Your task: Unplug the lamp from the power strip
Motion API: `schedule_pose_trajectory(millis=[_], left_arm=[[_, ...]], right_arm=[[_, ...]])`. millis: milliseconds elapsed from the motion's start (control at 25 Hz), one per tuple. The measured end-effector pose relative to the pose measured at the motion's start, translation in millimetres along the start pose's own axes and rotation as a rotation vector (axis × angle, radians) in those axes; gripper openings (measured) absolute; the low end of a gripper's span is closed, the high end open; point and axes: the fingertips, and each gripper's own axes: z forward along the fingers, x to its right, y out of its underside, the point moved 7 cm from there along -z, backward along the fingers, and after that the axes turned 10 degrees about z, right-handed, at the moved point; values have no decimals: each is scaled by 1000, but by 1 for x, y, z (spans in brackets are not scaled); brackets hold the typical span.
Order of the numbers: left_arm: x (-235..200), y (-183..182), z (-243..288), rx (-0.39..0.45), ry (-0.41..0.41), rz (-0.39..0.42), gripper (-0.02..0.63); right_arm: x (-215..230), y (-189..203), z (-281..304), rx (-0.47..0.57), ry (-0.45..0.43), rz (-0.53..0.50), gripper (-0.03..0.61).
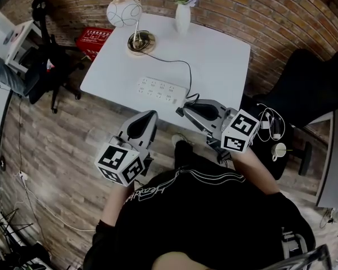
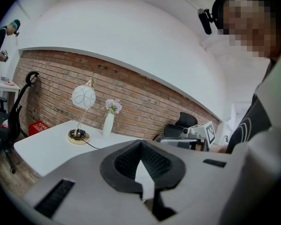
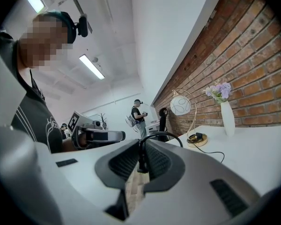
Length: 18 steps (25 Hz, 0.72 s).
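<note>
Jaws of the right gripper (image 3: 141, 150) pinch the lamp cord (image 3: 163, 133), plug hidden.

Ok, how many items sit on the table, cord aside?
3: lamp at the back left, vase at the back, power strip near the front edge.

You're in bright, even light: a ceiling strip light (image 3: 91, 67) glows overhead, the white table (image 1: 214, 55) glares softly, and every view bends toward dark, vignetted corners.

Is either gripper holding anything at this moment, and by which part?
The right hand-held gripper is shut on the lamp cord, apparently at its plug end. The left hand-held gripper holds nothing.
</note>
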Motion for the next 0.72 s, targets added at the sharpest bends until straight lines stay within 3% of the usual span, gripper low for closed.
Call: schedule_pose_trajectory(millis=[720], left_arm=[[8,1,2,-14,13,27,3]], right_arm=[[2,4,-6,11,12,22,16]])
